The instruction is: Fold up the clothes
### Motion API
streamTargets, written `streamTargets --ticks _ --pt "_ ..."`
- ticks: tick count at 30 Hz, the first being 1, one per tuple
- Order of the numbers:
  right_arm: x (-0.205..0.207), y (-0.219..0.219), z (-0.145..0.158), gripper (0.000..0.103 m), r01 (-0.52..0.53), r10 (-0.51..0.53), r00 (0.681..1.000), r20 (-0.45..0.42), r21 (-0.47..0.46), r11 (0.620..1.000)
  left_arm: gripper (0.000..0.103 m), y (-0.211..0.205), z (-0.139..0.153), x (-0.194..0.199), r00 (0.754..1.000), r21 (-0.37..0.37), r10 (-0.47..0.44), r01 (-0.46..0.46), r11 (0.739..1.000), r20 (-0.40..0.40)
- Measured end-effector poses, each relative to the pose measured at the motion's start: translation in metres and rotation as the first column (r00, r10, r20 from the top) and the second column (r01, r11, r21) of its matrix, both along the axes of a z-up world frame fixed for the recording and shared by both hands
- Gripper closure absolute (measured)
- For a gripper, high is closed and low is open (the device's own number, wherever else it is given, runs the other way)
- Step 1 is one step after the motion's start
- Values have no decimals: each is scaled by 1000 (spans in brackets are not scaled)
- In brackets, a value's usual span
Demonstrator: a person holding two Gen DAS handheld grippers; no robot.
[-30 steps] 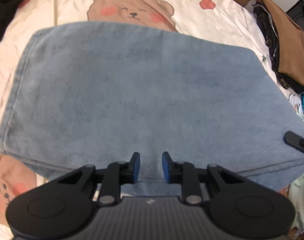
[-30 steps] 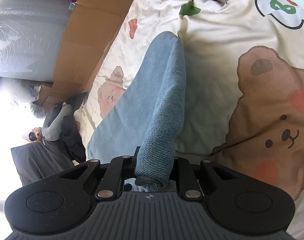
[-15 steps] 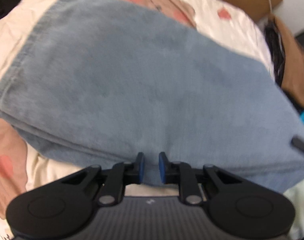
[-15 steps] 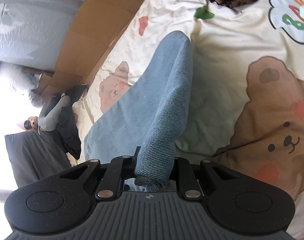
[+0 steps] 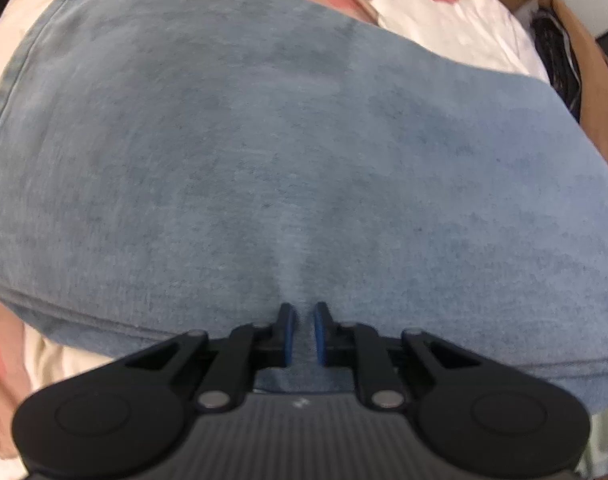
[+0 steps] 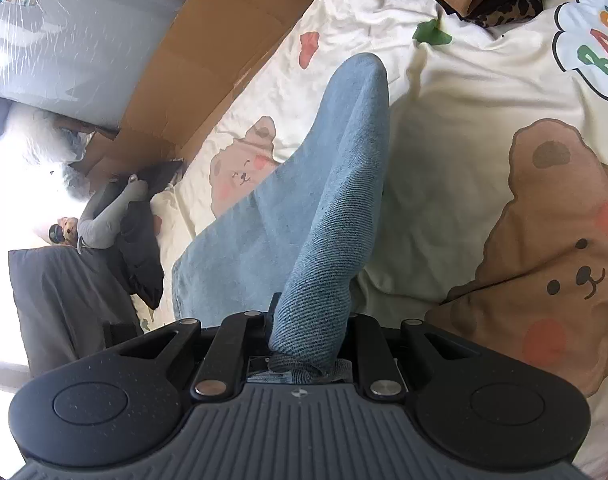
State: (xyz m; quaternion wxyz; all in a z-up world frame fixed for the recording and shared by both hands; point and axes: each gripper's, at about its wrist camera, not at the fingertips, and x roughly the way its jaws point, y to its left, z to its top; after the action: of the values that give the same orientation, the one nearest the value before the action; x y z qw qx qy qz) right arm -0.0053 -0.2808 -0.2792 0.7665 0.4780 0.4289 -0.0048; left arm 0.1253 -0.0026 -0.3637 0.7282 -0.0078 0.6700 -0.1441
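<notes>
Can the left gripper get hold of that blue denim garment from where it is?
Probably yes. The left gripper sits right on the denim garment, its jaws closing around a small raised pinch of cloth, with nothing in between.

Faded blue denim garment [image 5: 288,152], cream bedsheet [image 6: 456,92] printed with brown bears, black tool with blue pads [image 5: 289,334]

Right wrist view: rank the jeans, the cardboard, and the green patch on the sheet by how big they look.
1. Jeans, though they run right up to the camera, which inflates them.
2. Cardboard, close behind in apparent area.
3. Green patch, clearly smallest.
</notes>
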Motion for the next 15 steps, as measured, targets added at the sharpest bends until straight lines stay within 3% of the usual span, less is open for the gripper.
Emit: streamTargets --ticks 4,10,15 --pt "-1 0 0 89 10 -10 1000 6 5 1000 92 -10 12 19 999 34 -40 39 999 29" --pt "-4 -3 -4 89 13 -13 1000 2 23 1000 92 -35 -2 53 995 110 -95 94 989 12" --pt "-7 -5 -6 89 8 -8 1000 2 38 999 92 -50 -6 80 991 132 -136 132 982 17"
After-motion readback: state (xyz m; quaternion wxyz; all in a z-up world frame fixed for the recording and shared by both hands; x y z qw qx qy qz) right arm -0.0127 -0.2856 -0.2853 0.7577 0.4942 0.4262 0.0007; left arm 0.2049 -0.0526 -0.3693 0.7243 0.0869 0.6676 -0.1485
